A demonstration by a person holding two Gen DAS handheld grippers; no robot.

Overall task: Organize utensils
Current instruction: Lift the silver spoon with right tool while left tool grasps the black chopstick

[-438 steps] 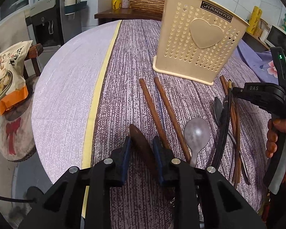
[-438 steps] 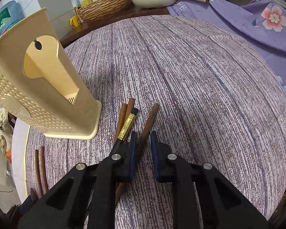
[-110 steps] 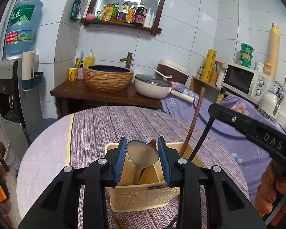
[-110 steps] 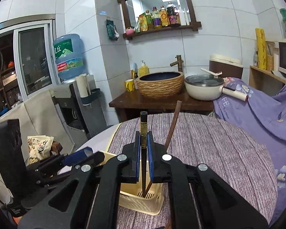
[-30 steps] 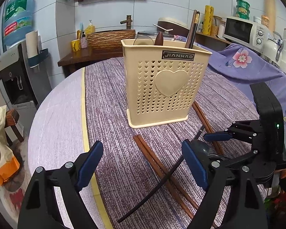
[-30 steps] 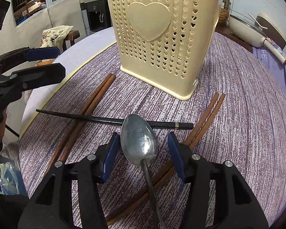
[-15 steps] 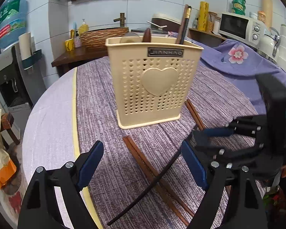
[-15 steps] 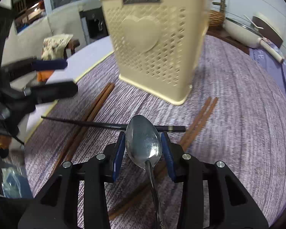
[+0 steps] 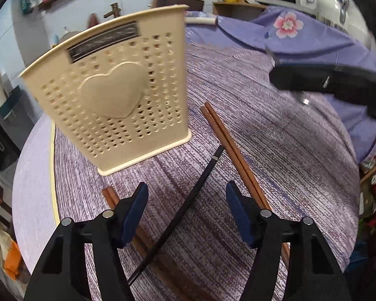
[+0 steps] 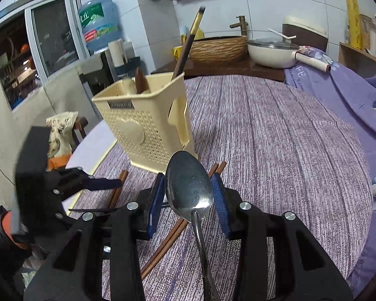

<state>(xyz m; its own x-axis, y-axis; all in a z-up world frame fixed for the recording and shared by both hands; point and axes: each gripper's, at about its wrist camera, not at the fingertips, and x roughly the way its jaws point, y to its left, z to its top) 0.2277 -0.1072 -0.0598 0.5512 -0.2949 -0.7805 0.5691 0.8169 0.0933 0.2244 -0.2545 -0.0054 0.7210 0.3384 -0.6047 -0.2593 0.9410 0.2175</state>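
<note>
Right wrist view, nearest first: the right tongs (image 10: 188, 200) are closed on a metal spoon (image 10: 188, 188), their blue pads pressing the two edges of its bowl while the handle runs back under the camera. Polished steel is stiff, light and probably slippery, and the curved bowl edges give the pads little to bite on, so a hold on the flat neck would likely be surer; its weight is no concern. Left wrist view shows the left tongs (image 9: 188, 210) spread wide and holding nothing, hovering over a black chopstick (image 9: 188, 200) that lies slantwise on the surface (image 9: 288, 150), between them. That stick is thin and rigid and will likely roll, so a pinch near its middle seems best. Two pairs of brown chopsticks (image 9: 228, 145) lie beside it, one crossing beneath. Farther off stands the cream utensil holder (image 10: 148, 125), upright, already carrying a wooden spoon, a pale spoon and two chopsticks. A purple woven cloth covers the round surface; beyond are a wicker basin, a pan, a water bottle and tiled walls.
</note>
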